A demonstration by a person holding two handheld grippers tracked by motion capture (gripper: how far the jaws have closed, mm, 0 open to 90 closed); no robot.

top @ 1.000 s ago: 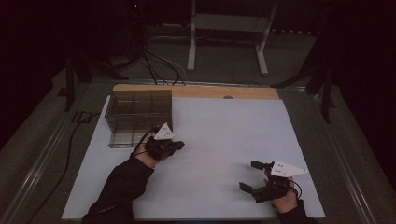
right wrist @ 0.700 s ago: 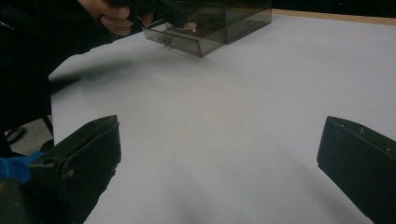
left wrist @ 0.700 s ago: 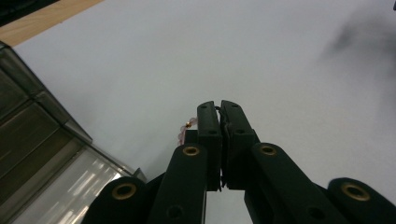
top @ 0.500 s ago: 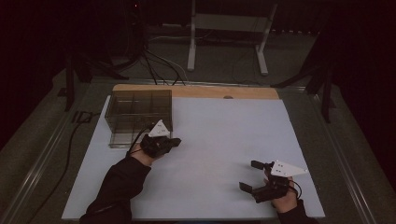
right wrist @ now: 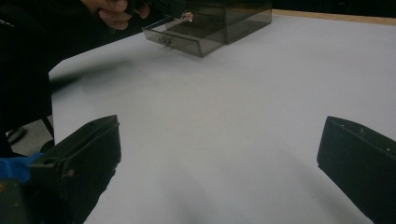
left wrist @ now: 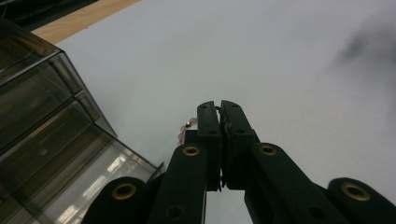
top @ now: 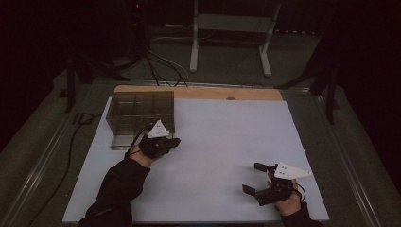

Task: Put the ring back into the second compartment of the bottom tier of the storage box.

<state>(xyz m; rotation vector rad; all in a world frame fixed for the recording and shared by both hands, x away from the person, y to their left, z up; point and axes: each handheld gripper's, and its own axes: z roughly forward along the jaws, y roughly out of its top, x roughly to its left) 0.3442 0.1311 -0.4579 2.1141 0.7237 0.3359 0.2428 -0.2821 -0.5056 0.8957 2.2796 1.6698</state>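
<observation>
Now carrying a bead bracelet to the drawer box.
Far left on my table, the smoky drawer box has a drawer open; left tongs pinch the bracelet beside it, undropped; right tongs gape, empty.

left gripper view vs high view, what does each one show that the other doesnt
The left gripper view alone shows a string of pale pink beads with a gold one, pinched in the closed jaws of the left gripper. The high view alone shows the right gripper open near the table's front right corner, both forearms, and the stand and cables on the floor behind. Both show the smoky clear box with compartments, the white table top and its wooden far edge.
</observation>
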